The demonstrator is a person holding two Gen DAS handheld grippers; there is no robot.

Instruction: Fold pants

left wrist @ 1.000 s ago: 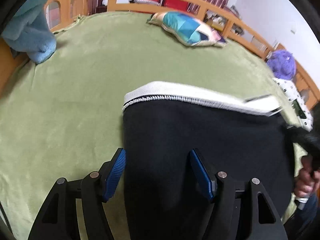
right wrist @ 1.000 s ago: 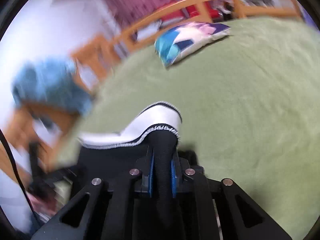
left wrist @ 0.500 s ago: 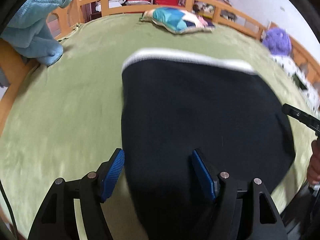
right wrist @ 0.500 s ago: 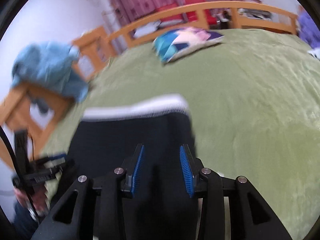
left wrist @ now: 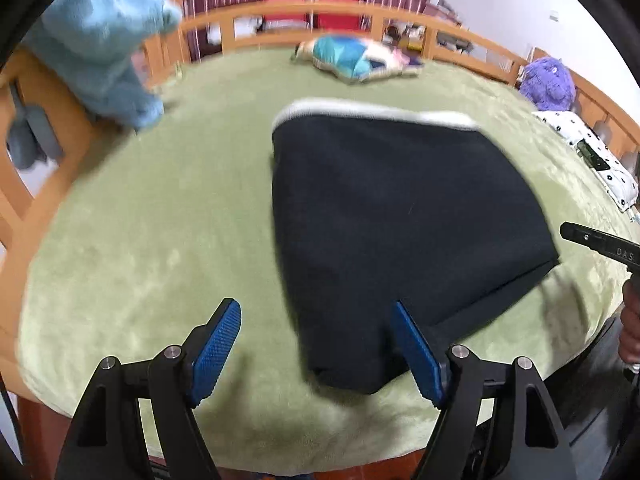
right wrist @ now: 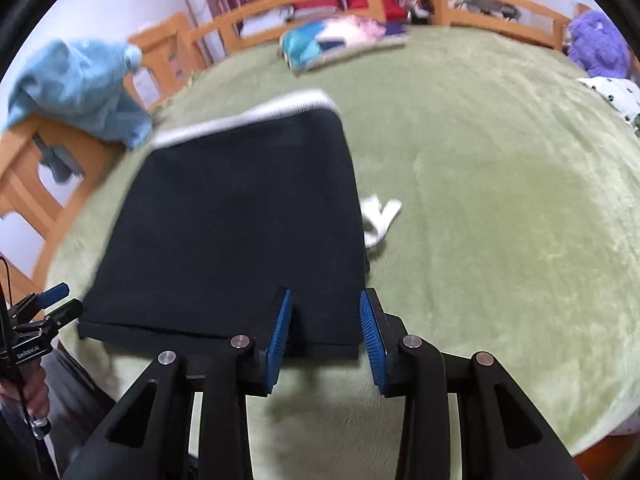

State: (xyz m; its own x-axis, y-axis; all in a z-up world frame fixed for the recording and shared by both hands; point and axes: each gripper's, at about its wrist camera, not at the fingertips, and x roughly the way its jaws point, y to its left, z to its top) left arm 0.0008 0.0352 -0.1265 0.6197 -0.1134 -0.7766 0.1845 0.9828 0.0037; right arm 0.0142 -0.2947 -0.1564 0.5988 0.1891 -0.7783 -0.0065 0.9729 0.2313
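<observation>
The black pants (left wrist: 392,224) lie folded flat on the green bed cover, with the white waistband (left wrist: 376,114) at the far end. They also show in the right wrist view (right wrist: 236,236). My left gripper (left wrist: 320,350) is open and empty, above the pants' near left corner. My right gripper (right wrist: 326,336) is open and empty, over the pants' near right edge. A white drawstring (right wrist: 380,216) sticks out beside the pants' right edge. Part of the right gripper (left wrist: 600,244) shows at the right edge of the left wrist view.
A light blue cloth (left wrist: 108,52) hangs over the wooden bed rail (left wrist: 360,10) at the left. A colourful pillow (left wrist: 352,58) lies at the far end. A purple plush toy (left wrist: 548,80) and a spotted white cloth (left wrist: 588,152) are at the right.
My right gripper let go of the waistband and opened. Both grippers drew back toward the near edge of the bed, and the pants now lie flat.
</observation>
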